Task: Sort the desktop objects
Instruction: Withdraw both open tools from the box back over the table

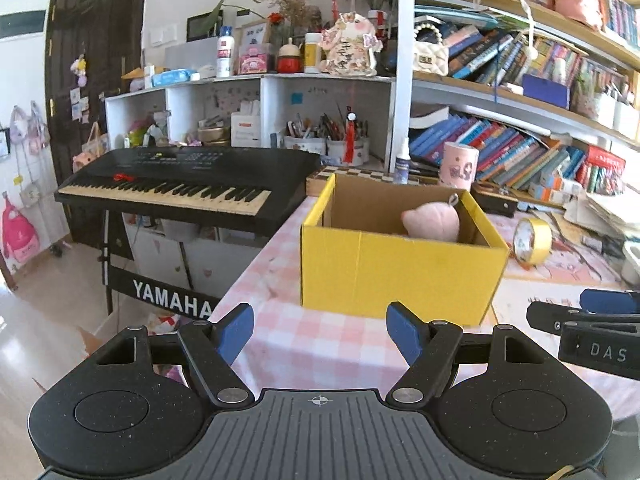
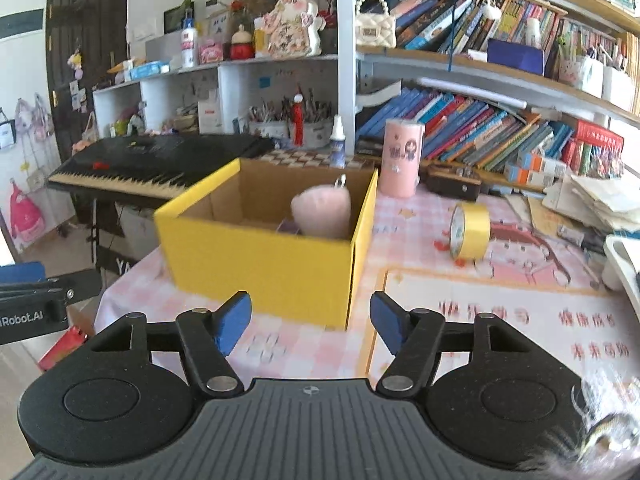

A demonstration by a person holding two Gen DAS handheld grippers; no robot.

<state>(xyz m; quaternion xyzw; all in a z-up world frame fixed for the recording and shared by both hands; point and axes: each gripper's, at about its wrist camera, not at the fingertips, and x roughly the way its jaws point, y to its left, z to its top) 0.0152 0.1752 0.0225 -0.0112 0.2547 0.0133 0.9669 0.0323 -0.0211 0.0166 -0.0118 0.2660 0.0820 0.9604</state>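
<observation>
Occupying the desk near its left edge, the yellow box already holds a pink plush; the yellow tape roll stands on edge to its right. The right gripper is nearer the roll, which lies ahead and right of its fingers. Both it and the left gripper point slightly downward, fingers apart and empty.

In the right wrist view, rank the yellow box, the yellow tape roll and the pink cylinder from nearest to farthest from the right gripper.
From the right gripper:
1. yellow box, straight ahead, slightly left.
2. yellow tape roll, ahead to the right, standing on edge.
3. pink cylinder, behind the box's right corner, near the bookshelf.
</observation>
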